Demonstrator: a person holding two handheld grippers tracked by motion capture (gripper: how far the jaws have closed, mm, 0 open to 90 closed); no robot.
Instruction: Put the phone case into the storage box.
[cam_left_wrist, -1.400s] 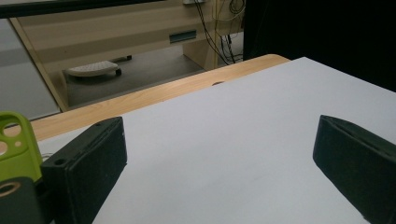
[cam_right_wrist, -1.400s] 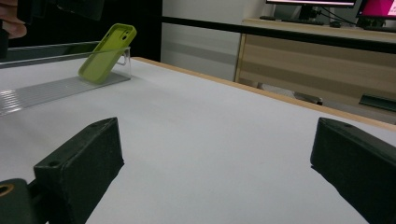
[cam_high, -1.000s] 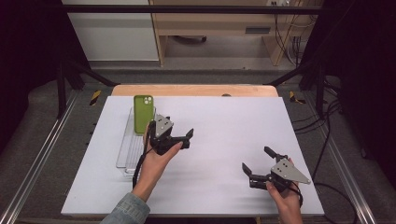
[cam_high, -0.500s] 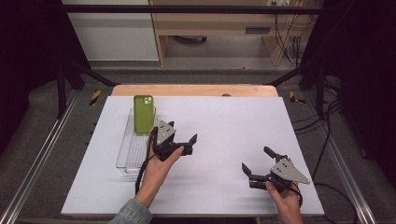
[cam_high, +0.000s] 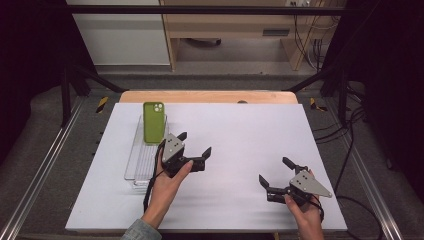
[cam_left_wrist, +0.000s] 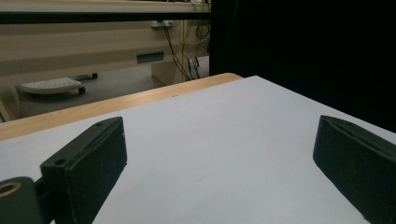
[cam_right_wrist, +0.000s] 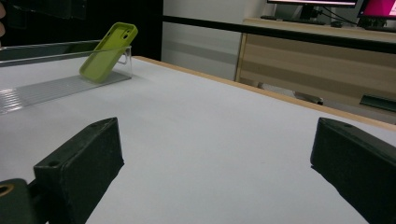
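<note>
A green phone case leans tilted against the far end of a clear plastic tray on the left of the white table. My left gripper is open just right of the tray, below the case, with nothing between its jaws; in the left gripper view bare white table lies ahead. My right gripper is open at the front right, its jaws empty and aimed left toward the tray.
A wooden strip runs along the table's far edge. Metal rails flank both sides, with cables on the right floor. A wooden desk stands beyond the table.
My left gripper has drawn back toward the person and slightly right, away from the phone case. The right gripper has stayed put.
</note>
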